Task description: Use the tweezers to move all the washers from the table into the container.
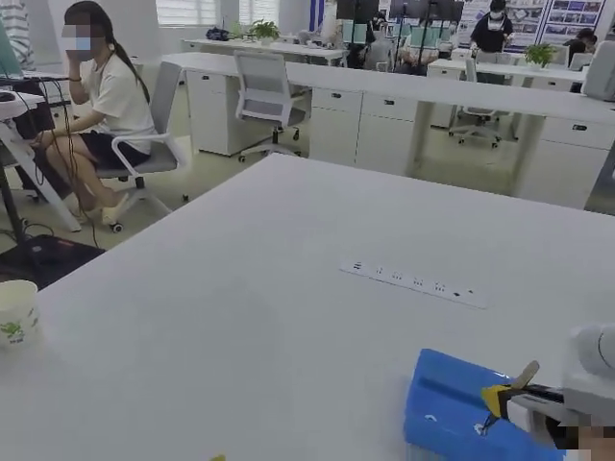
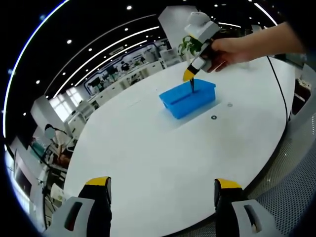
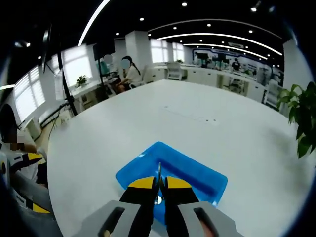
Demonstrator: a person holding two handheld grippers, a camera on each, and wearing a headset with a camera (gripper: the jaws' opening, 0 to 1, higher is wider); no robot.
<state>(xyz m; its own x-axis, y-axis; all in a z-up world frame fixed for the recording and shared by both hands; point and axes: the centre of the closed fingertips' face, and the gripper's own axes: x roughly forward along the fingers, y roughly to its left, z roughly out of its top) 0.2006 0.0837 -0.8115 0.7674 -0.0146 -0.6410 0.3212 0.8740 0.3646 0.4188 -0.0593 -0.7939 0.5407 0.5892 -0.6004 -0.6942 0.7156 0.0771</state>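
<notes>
A blue container [image 1: 452,418] sits on the white table at the lower right of the head view. My right gripper [image 3: 159,182] is shut on thin metal tweezers [image 3: 159,169], whose tips point down into the blue container [image 3: 197,175]. In the left gripper view the right gripper [image 2: 190,76] hangs over the container [image 2: 187,98], held by a hand. Two small washers [image 2: 214,117] lie on the table just beside the container. My left gripper [image 2: 163,182] is open with nothing between its fingers, well short of the container.
A flush power strip [image 1: 413,283] lies in the table's middle. A paper cup [image 1: 17,312] stands at the left edge. A person [image 1: 106,106] sits on a chair beyond the table. A plant [image 3: 301,118] stands near the far side.
</notes>
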